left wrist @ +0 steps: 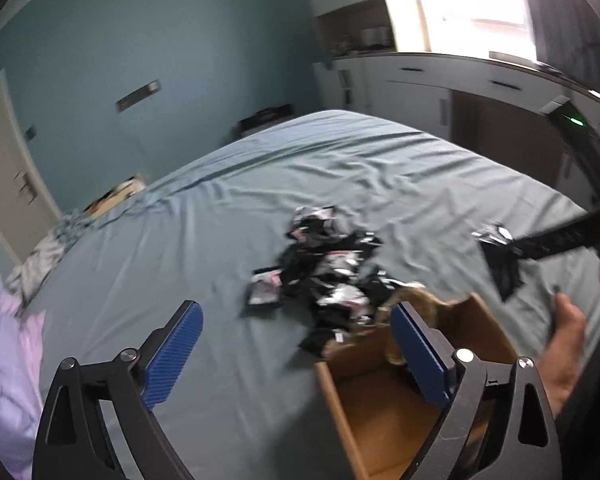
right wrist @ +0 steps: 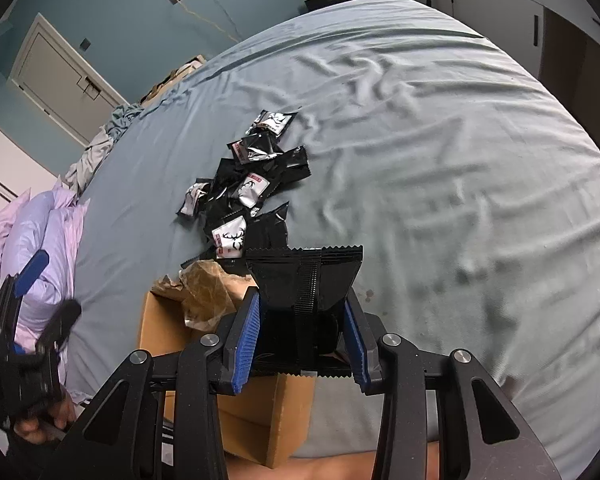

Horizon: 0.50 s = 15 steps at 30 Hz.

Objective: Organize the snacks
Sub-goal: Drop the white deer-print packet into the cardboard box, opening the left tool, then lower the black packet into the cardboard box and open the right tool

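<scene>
Snacks (right wrist: pixel 256 184) lay heaped on the bed (right wrist: pixel 440 140) just beyond the cardboard box (right wrist: pixel 160 328), the right claw (right wrist: pixel 305 328) clamped on one black packet (right wrist: pixel 305 276), best lowered well inside before release, while the left claw (left wrist: pixel 296 356) hung apart.

Blown-out window (left wrist: pixel 480 0) glare, perhaps motion blur

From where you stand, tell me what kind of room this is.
Most likely a bedroom. A large bed with a wrinkled blue-grey sheet fills the view, a lilac duvet is bunched at its edge, and white built-in cabinets stand beyond it beside a teal wall.
</scene>
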Tool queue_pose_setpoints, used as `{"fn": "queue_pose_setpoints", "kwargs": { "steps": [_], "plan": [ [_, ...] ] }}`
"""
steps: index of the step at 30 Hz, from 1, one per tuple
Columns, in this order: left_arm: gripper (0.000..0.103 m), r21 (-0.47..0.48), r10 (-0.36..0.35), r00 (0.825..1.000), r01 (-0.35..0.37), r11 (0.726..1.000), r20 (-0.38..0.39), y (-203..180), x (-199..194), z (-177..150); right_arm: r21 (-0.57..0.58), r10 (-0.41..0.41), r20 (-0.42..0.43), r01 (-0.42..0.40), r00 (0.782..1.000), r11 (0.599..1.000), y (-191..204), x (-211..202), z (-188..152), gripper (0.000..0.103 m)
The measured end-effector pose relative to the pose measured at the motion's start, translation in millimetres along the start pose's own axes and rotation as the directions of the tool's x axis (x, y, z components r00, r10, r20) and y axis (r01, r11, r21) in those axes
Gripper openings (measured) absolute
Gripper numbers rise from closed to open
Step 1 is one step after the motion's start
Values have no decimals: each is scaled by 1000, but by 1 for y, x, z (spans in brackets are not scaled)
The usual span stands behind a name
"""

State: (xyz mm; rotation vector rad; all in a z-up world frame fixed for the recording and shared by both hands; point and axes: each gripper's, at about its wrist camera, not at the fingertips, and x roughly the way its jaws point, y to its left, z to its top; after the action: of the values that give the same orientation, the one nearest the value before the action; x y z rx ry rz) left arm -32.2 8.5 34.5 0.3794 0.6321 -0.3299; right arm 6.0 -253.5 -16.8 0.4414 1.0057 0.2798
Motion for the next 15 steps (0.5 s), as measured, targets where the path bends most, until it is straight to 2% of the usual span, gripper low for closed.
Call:
{"fn": "queue_pose_setpoints", "kwargs": {
  "steps": [3,10,15],
  "plan": [
    [103,-54,73,997,-75,996,-40,15,10,-1,-38,3,-3,-3,1000,999,7,2,-1,38],
    [103,-213,69,990,-94,972,-123,49,26,-7,-181,8,-62,-19,998,983,36,17,-9,38],
    [103,-261,92,976,-143,955,-197,62,39,-14,-252,34,-73,-51,997,966,49,19,-12,38]
  ]
}}
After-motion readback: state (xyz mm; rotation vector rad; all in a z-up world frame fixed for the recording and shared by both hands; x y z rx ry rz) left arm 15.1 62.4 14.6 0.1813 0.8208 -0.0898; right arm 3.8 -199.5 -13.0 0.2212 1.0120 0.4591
